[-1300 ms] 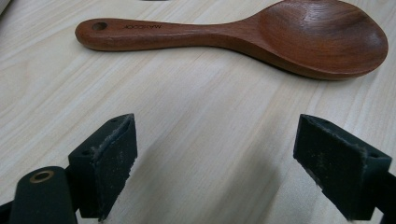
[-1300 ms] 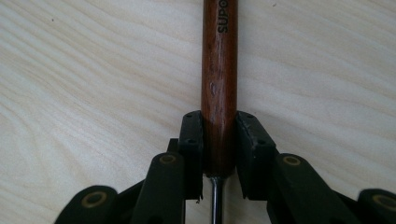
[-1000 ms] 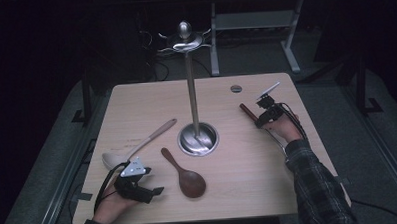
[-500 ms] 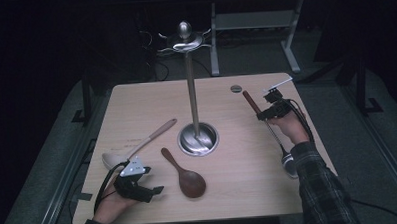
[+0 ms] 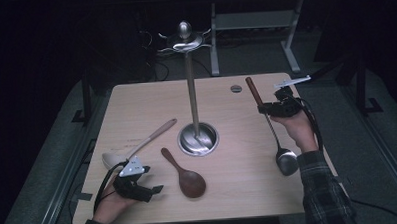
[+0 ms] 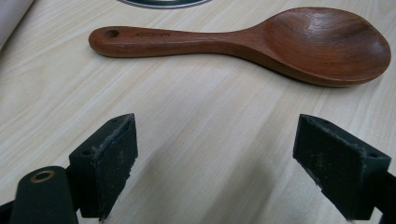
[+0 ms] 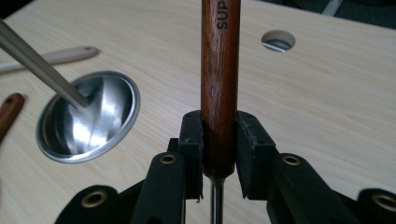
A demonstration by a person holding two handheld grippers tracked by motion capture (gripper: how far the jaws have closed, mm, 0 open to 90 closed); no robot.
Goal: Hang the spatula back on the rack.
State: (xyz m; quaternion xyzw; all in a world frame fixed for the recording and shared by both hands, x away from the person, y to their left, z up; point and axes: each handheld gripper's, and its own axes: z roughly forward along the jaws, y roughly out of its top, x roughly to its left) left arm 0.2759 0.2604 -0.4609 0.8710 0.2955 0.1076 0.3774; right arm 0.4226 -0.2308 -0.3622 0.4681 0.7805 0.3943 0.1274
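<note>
Since the earlier frames the right gripper (image 5: 264, 108) has risen and lifted the ladle (image 5: 269, 123) off the tabletop (image 5: 239, 185), while the left gripper (image 5: 151, 189) has kept its place. Pale wood grain covers the tabletop, with a round cable hole (image 5: 235, 88) near its far edge; the room around is dark, with grey floor and a metal frame behind. With its jaws pinching the ladle's dark wooden handle (image 7: 219, 84), the right gripper holds it up, the thin steel shaft and shiny bowl hanging toward the person's sleeve. Resting at the near left, the left gripper has its jaws spread wide and empty. Just beyond it lies a brown wooden spoon (image 6: 252, 39). A pale spoon (image 5: 137, 146) lies to the left. At centre a steel stand (image 5: 192, 92) rises from its round base, between the two grippers.
</note>
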